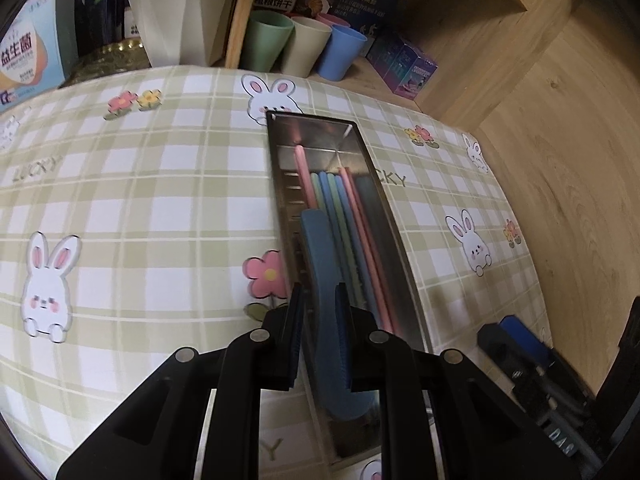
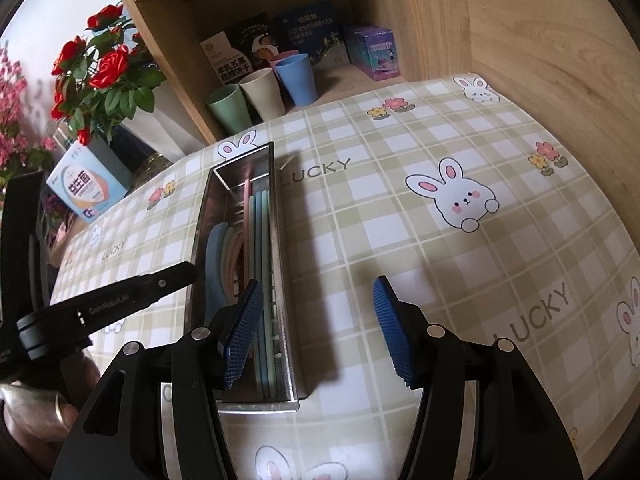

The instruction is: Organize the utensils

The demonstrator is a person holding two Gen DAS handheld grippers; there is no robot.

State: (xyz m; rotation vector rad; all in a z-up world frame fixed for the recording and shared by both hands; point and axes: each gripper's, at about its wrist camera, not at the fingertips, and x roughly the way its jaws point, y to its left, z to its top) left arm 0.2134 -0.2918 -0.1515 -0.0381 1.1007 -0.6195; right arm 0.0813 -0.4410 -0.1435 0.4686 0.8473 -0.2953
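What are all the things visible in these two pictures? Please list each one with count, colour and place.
metal tray: one, silver, on the tablecloth
chopsticks: several, pink, green, blue, in the tray
blue spoon: one, in the tray, between the left jaws
cups: four, green, beige, pink, blue, in the shelf
boxes: several, behind the cups
roses: red, left of the shelf
tablecloth: one, green check
left gripper: black, closed on the spoon
right gripper: open, empty
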